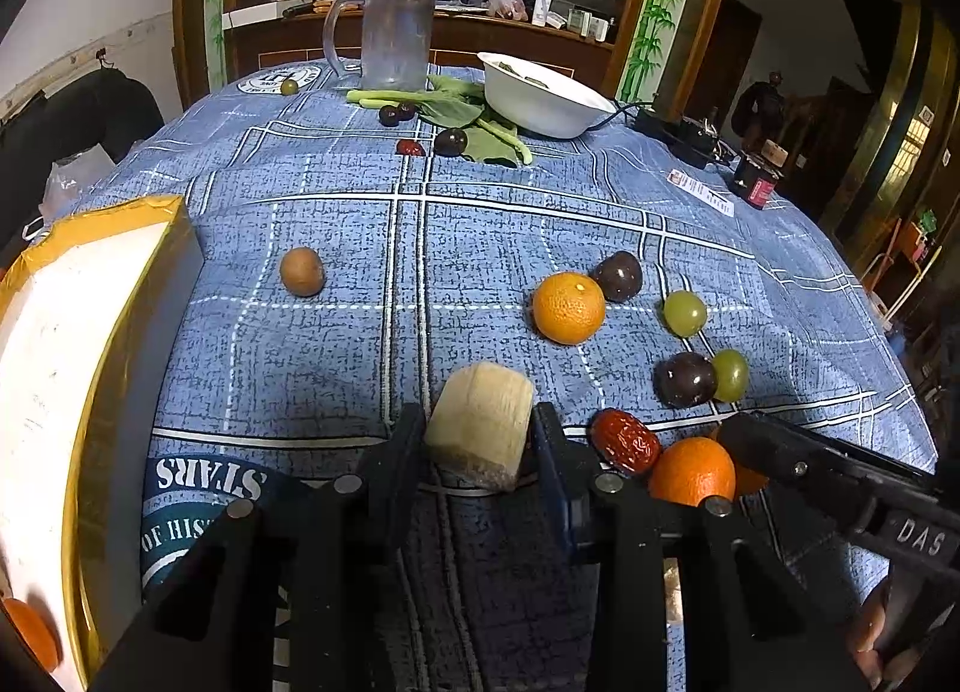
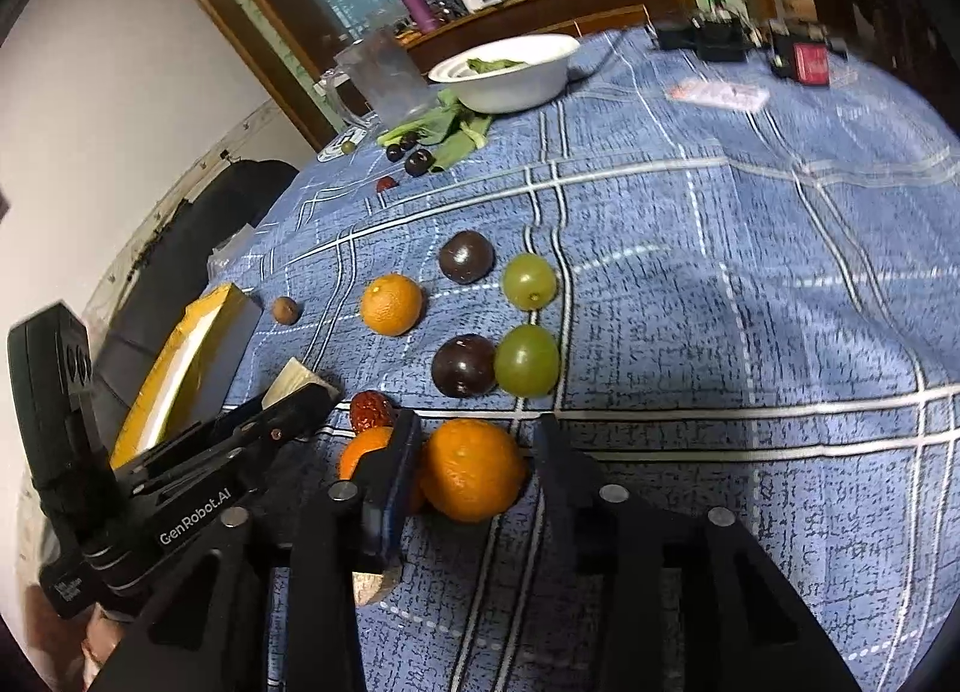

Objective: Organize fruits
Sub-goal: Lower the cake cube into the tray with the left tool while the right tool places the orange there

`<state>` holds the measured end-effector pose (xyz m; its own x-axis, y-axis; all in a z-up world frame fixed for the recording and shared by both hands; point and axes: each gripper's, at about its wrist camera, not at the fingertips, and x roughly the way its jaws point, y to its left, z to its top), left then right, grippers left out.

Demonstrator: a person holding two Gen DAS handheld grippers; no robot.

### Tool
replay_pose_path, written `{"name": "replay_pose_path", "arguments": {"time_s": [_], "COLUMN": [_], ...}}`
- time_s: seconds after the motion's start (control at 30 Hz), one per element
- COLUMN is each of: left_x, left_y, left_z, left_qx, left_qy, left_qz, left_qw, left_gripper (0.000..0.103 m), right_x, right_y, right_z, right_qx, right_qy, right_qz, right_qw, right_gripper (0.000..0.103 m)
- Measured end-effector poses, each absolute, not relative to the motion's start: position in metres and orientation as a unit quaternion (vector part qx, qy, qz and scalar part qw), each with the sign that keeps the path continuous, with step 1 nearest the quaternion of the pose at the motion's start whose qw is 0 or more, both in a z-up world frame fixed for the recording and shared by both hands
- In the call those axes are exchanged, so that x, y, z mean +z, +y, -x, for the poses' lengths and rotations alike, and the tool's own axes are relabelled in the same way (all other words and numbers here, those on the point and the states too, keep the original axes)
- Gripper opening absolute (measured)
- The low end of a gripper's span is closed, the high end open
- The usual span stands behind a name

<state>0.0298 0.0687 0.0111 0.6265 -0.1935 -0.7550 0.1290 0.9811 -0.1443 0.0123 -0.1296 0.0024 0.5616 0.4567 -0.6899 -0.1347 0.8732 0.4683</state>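
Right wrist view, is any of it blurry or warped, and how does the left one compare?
Right wrist view: the far right, around the red box, is smeared with motion blur; the tablecloth lines bow from fisheye; the near orange is sharp. Left wrist view: sharp throughout, same bowing, dark vignetted corners, soft shadows beside the plums.

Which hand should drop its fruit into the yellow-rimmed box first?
Left. The left gripper already clamps the pale sugarcane chunk, and the box sits right beside it. The right gripper, around an orange, is farther off.
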Motion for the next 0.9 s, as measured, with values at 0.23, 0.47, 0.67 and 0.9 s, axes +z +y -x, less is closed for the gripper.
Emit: {"name": "replay_pose_path", "arguments": {"time_s": [0.23,0.47,0.67,0.9], "left_x": [0.020,0.052,0.080,0.075], "left_y": [0.082,0.123,0.192,0.256], "left_z": [-0.024,0.017,0.057,0.080], "left_qx": [-0.079,-0.089,-0.015,0.061], "left_qy": [0.405,0.396,0.362,0.360], "left_qz": [0.064,0.145,0.186,0.225], "left_qw": [0.909,0.902,0.913,0.903], "left_gripper": [0.035,0.035,0.035,0.035], "right_x": [0.006,0.019,0.042,0.066], "right_y": [-0.132,-0.135,-0.108,-0.040], "right_z": [-0.008,0.008,0.031,0.044], "right_qx": [0.175,0.168,0.196,0.259], "right_qy": [0.429,0.406,0.397,0.402], "right_qz": [-0.188,-0.196,-0.174,-0.136], "right_qw": [0.866,0.877,0.880,0.868], "right_gripper": [0.035,0.035,0.036,0.036]}}
